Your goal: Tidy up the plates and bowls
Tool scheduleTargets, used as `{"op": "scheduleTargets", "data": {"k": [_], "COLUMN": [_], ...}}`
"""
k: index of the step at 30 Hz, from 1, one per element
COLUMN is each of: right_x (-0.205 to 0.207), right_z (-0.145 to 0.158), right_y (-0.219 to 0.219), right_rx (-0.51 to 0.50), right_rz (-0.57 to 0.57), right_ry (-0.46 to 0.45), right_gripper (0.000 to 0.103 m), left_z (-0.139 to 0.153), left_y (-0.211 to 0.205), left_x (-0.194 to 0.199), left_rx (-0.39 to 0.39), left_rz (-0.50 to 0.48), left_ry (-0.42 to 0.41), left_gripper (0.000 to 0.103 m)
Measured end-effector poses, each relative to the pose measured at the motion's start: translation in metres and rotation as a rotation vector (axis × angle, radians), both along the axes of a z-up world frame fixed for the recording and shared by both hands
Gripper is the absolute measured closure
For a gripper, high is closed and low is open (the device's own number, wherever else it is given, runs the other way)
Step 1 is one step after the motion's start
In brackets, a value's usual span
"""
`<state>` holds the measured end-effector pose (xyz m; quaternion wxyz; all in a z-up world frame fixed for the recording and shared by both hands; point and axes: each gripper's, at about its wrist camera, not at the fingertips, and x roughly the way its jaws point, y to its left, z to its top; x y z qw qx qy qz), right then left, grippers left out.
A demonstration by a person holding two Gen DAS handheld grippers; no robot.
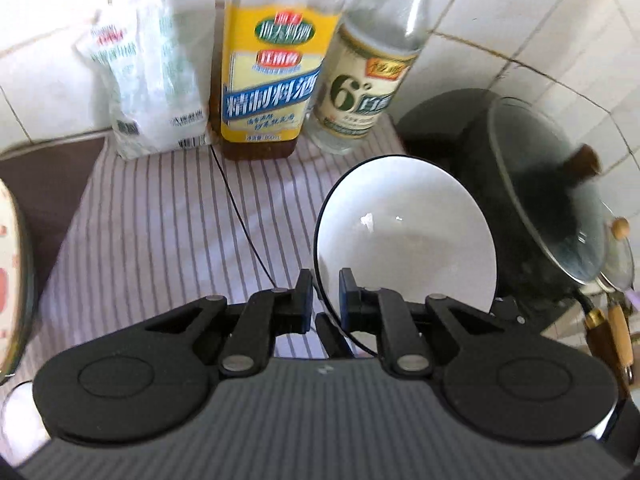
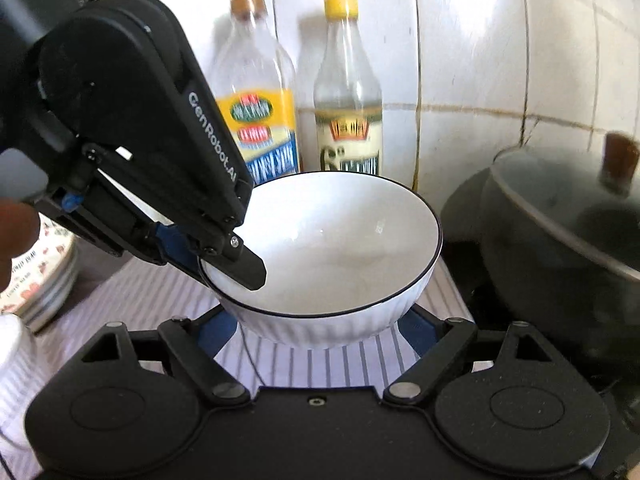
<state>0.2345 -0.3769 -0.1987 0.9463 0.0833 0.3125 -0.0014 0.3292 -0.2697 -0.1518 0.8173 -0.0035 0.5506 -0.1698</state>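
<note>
Your left gripper (image 1: 325, 296) has its jaws clamped on the near rim of the white bowl (image 2: 340, 240), just above the striped table (image 1: 160, 216). Your right gripper (image 2: 316, 334) straddles the bowl's base, jaws wide, grip unclear. You're mid-lift; next, carry it level toward the stacked plates (image 2: 44, 276).

Home kitchen. White tiled wall (image 1: 520, 20) across the top of the frame, cooking wine bottle (image 1: 268, 80) and vinegar bottle (image 1: 368, 80) at upper centre, black pot with glass lid (image 1: 552, 208) at right, striped cloth (image 1: 168, 232) over the counter.
</note>
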Motion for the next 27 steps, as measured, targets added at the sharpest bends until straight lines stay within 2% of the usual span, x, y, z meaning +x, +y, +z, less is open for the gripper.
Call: {"op": "scheduleTargets", "data": {"k": [9,17,22,27], "right_x": [-0.044,-0.073,-0.081,-0.090], "right_z": [0.064,0.120,0.140,0.150], "right_y": [0.027,0.061,0.085,0.113], "right_rx": [-0.038,-0.063,-0.075,-0.084], "right_rz": [-0.015,0.013,0.059,0.113], "right_ry": [-0.074,-0.116,-0.135,-0.136], "right_gripper": [0.013,0.013,0.013,0.013], "left_z": [0.071,0.131,0.153,0.155], "left_y": [0.030,0.070,0.101,0.139], "left_x": [-0.045,-0.077,-0.090,-0.105], "left_rx": [-0.020,-0.061,-0.066,-0.072], "left_rz": [-0.043,-0.016,0.024,0.068], "left_ry": [-0.058,-0.098,-0.112,-0.108], "left_gripper": [0.091,0.091,0.091,0.091]}}
